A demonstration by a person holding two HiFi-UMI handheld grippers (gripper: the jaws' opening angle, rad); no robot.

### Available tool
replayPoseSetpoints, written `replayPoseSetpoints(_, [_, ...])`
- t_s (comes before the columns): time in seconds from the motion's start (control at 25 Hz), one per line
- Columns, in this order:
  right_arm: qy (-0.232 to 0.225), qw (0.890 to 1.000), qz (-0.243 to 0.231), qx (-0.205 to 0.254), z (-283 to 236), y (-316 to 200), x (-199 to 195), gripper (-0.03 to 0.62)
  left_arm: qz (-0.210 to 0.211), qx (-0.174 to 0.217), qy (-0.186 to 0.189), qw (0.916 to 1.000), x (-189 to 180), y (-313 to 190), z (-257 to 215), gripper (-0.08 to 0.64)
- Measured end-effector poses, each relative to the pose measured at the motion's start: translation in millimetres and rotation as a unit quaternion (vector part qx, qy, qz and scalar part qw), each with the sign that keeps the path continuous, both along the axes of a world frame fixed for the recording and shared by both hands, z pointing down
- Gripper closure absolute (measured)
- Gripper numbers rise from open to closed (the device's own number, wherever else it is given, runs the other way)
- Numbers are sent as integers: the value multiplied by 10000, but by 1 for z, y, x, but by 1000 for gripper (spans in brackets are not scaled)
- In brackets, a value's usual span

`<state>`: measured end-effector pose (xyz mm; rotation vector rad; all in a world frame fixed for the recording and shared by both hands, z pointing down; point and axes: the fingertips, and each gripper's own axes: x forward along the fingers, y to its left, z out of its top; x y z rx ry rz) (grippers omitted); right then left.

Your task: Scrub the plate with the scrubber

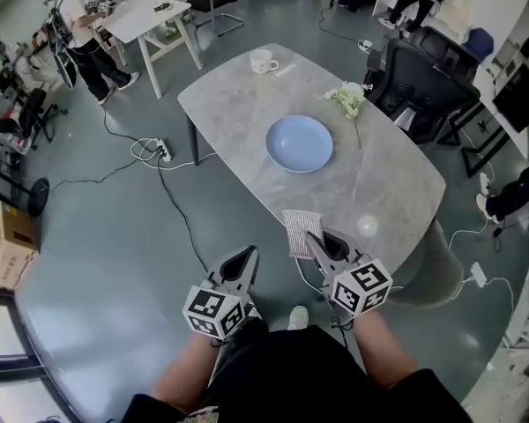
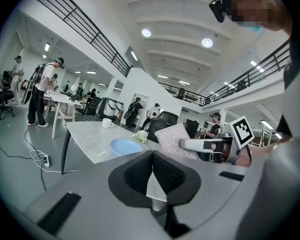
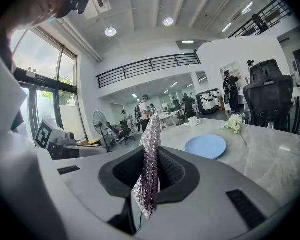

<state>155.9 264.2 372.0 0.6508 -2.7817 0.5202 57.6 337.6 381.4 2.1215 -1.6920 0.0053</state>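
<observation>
A round blue plate [image 1: 299, 144] lies mid-way along the grey marble table [image 1: 238, 104]. My right gripper [image 1: 314, 241] hovers at the table's near edge, shut on a silver mesh scrubber [image 1: 301, 232] that sticks up out of its jaws. In the right gripper view the scrubber [image 3: 151, 154] stands on edge in my right gripper [image 3: 149, 176], with the plate [image 3: 206, 146] ahead to the right. To the left, off the table over the floor, my left gripper [image 1: 246, 257] is shut and empty. The left gripper view has my left gripper [image 2: 152, 171], the plate [image 2: 126, 146] and the scrubber [image 2: 176, 140].
A white cup [image 1: 264, 61] stands at the table's far end and a sprig of white flowers [image 1: 349, 98] lies right of the plate. A black office chair [image 1: 423, 77] stands at the right side. Cables and a power strip [image 1: 163, 152] lie on the floor left of the table.
</observation>
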Motion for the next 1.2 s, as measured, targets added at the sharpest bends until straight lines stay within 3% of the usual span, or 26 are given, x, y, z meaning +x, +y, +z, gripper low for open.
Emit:
replayPoseSetpoints(0.6, [-18, 9998, 164, -75, 15, -14, -123, 517, 269, -172, 7, 9995, -114, -1, 20, 543])
replayPoseSetpoints(1.2, [-131, 9993, 343, -114, 21, -98, -127, 517, 375, -303, -68, 9988, -119, -79, 30, 543])
